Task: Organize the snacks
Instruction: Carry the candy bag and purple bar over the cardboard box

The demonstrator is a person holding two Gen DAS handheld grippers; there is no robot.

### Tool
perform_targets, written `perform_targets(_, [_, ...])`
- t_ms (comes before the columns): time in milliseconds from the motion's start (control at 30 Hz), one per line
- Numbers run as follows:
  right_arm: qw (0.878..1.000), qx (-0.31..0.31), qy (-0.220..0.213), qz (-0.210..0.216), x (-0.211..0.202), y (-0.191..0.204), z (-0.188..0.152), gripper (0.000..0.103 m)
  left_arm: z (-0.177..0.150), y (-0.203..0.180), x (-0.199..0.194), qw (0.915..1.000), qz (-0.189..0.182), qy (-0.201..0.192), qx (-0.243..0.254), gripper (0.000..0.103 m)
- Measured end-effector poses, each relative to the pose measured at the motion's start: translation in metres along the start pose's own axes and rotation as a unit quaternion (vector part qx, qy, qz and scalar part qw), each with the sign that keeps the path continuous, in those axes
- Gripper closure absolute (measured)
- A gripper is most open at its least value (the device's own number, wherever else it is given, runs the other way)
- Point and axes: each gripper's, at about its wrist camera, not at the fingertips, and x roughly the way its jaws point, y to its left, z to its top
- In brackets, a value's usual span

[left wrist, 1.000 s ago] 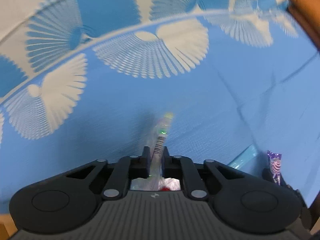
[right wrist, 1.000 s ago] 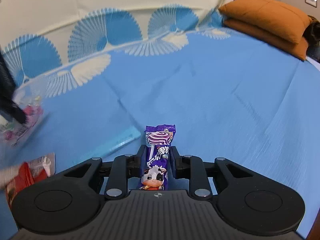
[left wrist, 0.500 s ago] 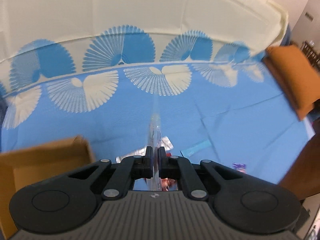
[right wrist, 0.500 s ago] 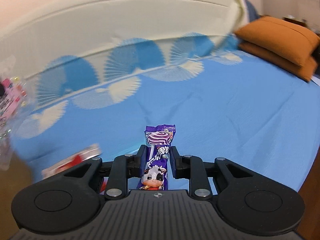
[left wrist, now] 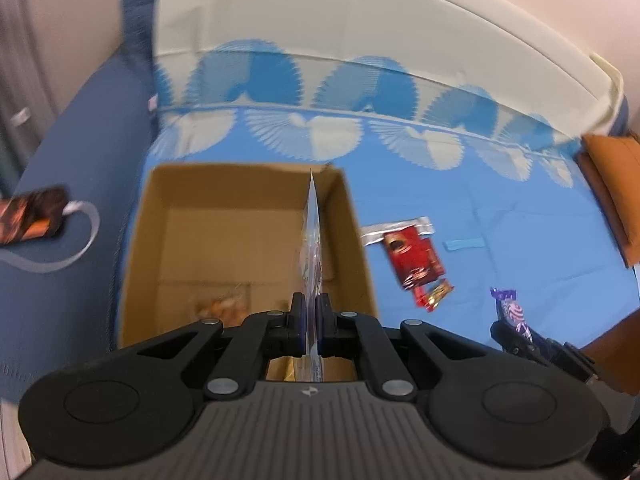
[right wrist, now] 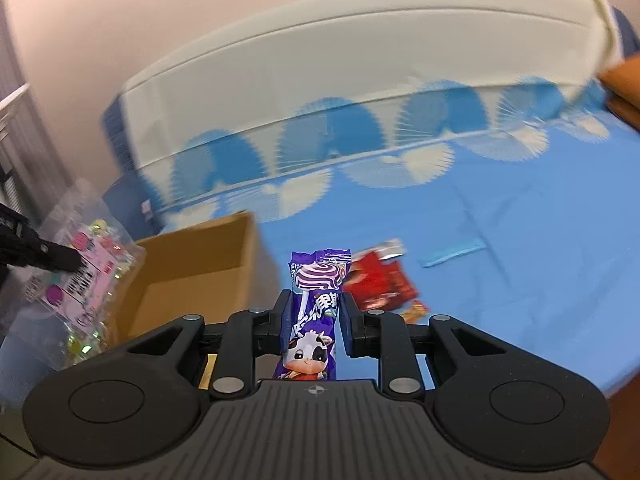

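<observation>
My left gripper (left wrist: pixel 310 312) is shut on a clear candy bag (left wrist: pixel 311 240), seen edge-on and held above the open cardboard box (left wrist: pixel 352 216). That candy bag (right wrist: pixel 86 276) shows its pink label at the left of the right wrist view, pinched by the left gripper's fingers (right wrist: pixel 52 258). My right gripper (right wrist: pixel 314 312) is shut on a purple lollipop packet (right wrist: pixel 316 312) with a cartoon cow, to the right of the box (right wrist: pixel 192 264). The purple packet (left wrist: pixel 510 308) also shows at the right of the left wrist view. A red snack packet (left wrist: pixel 416 258) lies on the blue sheet.
The box (left wrist: pixel 148 216) holds a small wrapped snack (left wrist: pixel 224 304) on its floor. A light blue strip (left wrist: pixel 464 244) lies right of the red packet. Orange cushions (left wrist: pixel 616 184) sit at the far right, a phone with a white cable (left wrist: pixel 32 216) on the dark blue ledge at left.
Both grippers have risen and swung left with their snacks held. The box has come fully under the left gripper, and it now appears in the right wrist view.
</observation>
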Motion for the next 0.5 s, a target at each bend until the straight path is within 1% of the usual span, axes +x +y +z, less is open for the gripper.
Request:
perform_targets(100, [1.000,-0.012,0.013,0.017,-0.007,0.018,-0.001,0.077,-0.017,0.021,-0.009,0.9997,0.003,-0.001,-0.023,0.098])
perform_targets(200, [0.999,-0.027,0.016,0.024,-0.014,0.036,-0.003,0.077,-0.032,0.038,-0.016,0.9991,0.000,-0.002,-0.042,0.098])
perform_targets(300, [0.998,-0.047,0.015,0.030,-0.021,0.054,-0.004,0.077,-0.041,0.052,-0.019,0.9985,-0.004,-0.004,-0.055,0.098])
perform_targets(333, [0.998,-0.047,0.015,0.030,-0.021,0.054,-0.004,0.077,-0.043,0.055,-0.020,0.9984,-0.003,-0.005,-0.057,0.098])
perform_targets(400, [0.997,-0.064,0.012,0.037,-0.026,0.070,-0.002,0.077,-0.046,0.062,-0.023,0.9980,0.000,-0.011,-0.062,0.098])
perform_targets(467, [0.997,-0.069,0.011,0.039,-0.028,0.074,-0.002,0.077,-0.048,0.066,-0.025,0.9978,0.000,-0.016,-0.064,0.098])
perform_targets(500, [0.996,-0.078,0.012,0.043,-0.029,0.083,-0.001,0.077,-0.048,0.069,-0.026,0.9976,-0.001,-0.018,-0.067,0.098])
